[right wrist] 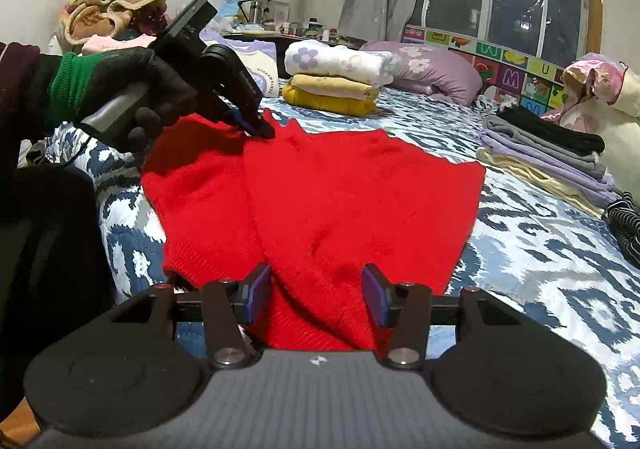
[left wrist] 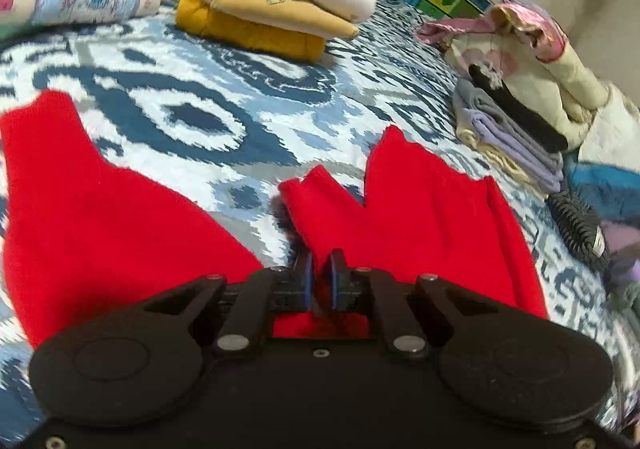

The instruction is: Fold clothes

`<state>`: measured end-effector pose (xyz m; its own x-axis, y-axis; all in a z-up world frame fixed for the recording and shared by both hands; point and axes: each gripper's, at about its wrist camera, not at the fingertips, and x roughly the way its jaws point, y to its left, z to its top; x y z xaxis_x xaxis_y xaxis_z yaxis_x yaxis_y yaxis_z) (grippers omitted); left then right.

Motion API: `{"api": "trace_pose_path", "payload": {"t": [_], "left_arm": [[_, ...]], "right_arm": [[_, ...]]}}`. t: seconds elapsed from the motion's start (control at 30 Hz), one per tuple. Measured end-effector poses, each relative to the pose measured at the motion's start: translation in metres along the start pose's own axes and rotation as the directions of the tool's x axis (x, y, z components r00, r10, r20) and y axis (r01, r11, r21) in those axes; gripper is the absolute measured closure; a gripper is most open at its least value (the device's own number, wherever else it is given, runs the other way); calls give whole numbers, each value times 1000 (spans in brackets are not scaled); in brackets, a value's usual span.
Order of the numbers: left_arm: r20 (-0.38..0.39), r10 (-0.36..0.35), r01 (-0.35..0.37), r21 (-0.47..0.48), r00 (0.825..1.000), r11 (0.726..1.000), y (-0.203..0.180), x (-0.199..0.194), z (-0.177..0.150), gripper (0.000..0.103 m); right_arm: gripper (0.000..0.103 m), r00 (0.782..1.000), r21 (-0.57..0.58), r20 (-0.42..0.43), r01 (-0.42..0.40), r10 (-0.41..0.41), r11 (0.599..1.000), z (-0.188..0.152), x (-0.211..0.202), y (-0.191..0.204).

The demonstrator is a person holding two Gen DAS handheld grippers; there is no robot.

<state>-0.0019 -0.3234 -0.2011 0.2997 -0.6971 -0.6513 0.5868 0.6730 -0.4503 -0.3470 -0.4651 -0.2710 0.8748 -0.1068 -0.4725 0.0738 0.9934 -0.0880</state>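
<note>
A red knitted sweater (right wrist: 340, 189) lies spread on the blue-and-white patterned bed cover (right wrist: 540, 249). In the right wrist view a gloved hand holds my left gripper (right wrist: 260, 131) at the garment's far left edge, shut on a pinch of red knit. From the left wrist view, its blue pads (left wrist: 308, 281) stand almost together with the sweater (left wrist: 420, 217) between them. My right gripper (right wrist: 316, 281) sits over the near hem. Its jaws stand half apart, with a fold of red knit lying between the pads (right wrist: 258, 289) and not squeezed.
A folded stack of white, cream and yellow clothes (right wrist: 336, 77) sits mid-bed, with a lilac pillow (right wrist: 432, 69) behind it. On the right lie a folded purple, grey and black pile (right wrist: 548, 153) and a striped garment (right wrist: 628, 225). A dark hairbrush (left wrist: 576, 225) lies nearby.
</note>
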Motion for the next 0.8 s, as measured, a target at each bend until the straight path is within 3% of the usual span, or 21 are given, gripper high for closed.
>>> {"api": "trace_pose_path", "payload": {"t": [0.07, 0.27, 0.5, 0.8], "left_arm": [[2, -11, 11, -43, 1000, 999, 3, 1, 1, 97], [44, -53, 56, -55, 998, 997, -15, -21, 11, 101], [91, -131, 134, -33, 987, 990, -57, -38, 36, 101], [95, -170, 170, 12, 981, 985, -117, -28, 56, 101]], "right_arm": [[51, 1000, 1, 0, -4, 4, 1000, -1, 0, 0], [52, 1000, 9, 3, -9, 9, 1000, -2, -3, -1], [52, 1000, 30, 12, -17, 16, 999, -3, -6, -6], [52, 999, 48, 20, -27, 26, 998, -7, -13, -10]]}}
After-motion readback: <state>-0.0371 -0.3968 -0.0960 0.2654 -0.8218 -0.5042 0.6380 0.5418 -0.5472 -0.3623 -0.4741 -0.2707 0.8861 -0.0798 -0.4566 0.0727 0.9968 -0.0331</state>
